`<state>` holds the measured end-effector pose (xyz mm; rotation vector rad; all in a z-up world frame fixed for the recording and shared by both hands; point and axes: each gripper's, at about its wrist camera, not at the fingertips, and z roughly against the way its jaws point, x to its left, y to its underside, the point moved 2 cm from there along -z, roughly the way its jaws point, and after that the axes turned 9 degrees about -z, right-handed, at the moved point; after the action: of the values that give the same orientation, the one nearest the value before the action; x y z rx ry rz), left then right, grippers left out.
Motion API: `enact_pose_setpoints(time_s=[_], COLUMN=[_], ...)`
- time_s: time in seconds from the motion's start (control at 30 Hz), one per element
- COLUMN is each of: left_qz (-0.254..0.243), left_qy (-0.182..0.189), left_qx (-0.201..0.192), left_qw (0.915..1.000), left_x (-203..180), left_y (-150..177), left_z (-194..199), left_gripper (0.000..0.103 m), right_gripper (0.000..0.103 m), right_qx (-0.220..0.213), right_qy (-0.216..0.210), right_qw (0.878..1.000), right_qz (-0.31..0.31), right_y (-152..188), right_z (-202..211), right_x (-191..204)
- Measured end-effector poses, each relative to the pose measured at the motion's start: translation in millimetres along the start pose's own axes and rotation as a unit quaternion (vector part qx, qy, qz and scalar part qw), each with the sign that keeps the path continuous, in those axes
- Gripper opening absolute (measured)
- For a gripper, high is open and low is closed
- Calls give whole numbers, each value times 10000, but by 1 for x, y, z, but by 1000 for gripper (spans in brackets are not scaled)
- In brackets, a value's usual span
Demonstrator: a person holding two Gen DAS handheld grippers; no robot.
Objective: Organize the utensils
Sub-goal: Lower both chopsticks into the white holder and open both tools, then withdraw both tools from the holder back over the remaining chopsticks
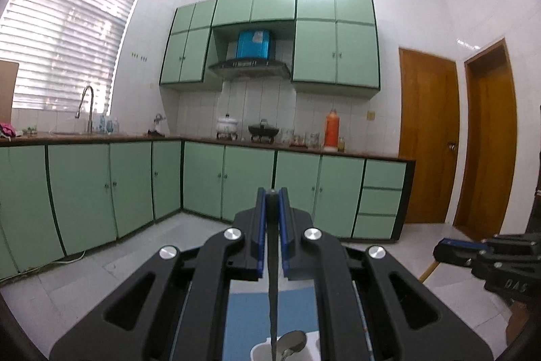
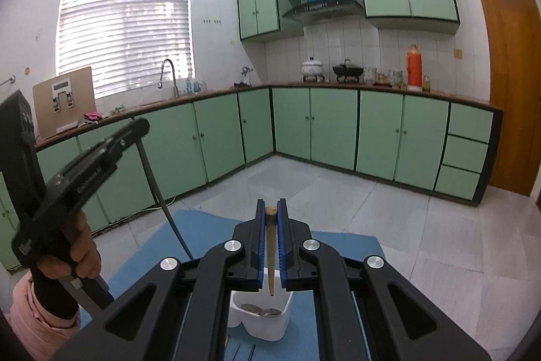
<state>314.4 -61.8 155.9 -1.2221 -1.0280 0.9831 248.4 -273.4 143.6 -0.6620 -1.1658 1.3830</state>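
My left gripper (image 1: 272,192) is shut on the top end of a long dark utensil (image 1: 273,276). The utensil hangs down toward a white holder (image 1: 262,351) with a metal spoon (image 1: 292,340) in it. My right gripper (image 2: 271,203) is shut on the upper end of a tan wooden utensil (image 2: 271,259), whose lower tip hangs just over the white holder (image 2: 262,320). Spoon bowls (image 2: 260,310) lie inside that holder. In the right wrist view the left gripper (image 2: 143,124) is up at the left with the dark utensil (image 2: 165,202) slanting down from it. The right gripper (image 1: 443,251) shows at the left wrist view's right edge.
The holder stands on a blue mat (image 2: 209,225), with thin metal utensils (image 2: 236,351) lying in front of it. A hand (image 2: 83,254) in a pink sleeve holds the left gripper. Beyond are tiled floor, green cabinets (image 2: 331,127), a counter with pots and an orange flask (image 2: 414,66), and wooden doors (image 1: 427,141).
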Motion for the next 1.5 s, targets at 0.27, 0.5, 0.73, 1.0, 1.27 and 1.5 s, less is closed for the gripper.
enact_pose_setpoints(time_s=[0.27, 0.5, 0.73, 1.0, 1.27, 1.5], left_qz=[-33, -7, -43, 145, 328, 393], left_qy=[30, 32, 24, -24, -142, -205], left_qx=[468, 797, 1211, 1143, 962, 1001], left_qw=[9989, 9968, 9926, 9933, 9947, 9940], left_x=[11, 19, 20, 29, 31, 27], left_y=[36, 60, 82, 82, 76, 85], left_z=[-28, -40, -48, -25, 15, 64], left_gripper=[6, 6, 8, 47, 75, 86], right_gripper=[7, 7, 7, 29, 56, 63], right_qx=[301, 456, 468, 409, 36, -280], right_qy=[-25, 43, 115, 276, 544, 641], right_qw=[9993, 9985, 9983, 9977, 9962, 9951], right_qz=[-211, -302, -320, -462, -686, -703], right_y=[18, 30, 38, 44, 50, 73], right_z=[-34, -50, -57, -49, -19, 19], right_x=[-12, -19, -19, -26, -36, -32])
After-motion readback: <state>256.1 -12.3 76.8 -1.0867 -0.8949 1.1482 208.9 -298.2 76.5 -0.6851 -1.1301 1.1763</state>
